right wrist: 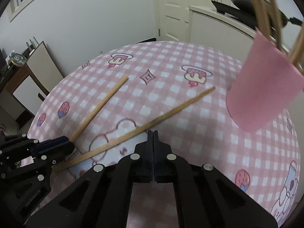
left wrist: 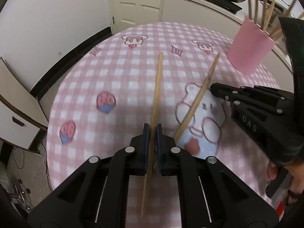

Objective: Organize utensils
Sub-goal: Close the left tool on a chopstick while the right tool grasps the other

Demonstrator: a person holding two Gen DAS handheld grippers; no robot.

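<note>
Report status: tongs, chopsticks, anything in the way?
Left tongs shut on one chopstick. Right tongs shut, empty, beside second chopstick on tablecloth. Pink holder ahead right, path open.

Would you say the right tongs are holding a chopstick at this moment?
No, the right tongs are shut on nothing, while the nearer chopstick lies on the checked tablecloth just ahead.

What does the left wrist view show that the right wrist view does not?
Only the left wrist view shows the held chopstick passing between the left gripper pads, and a hand at the right edge. Only the right wrist view shows the right gripper jaws closed together on nothing. Both show the loose chopstick on the tablecloth and the pink cup of chopsticks.
</note>
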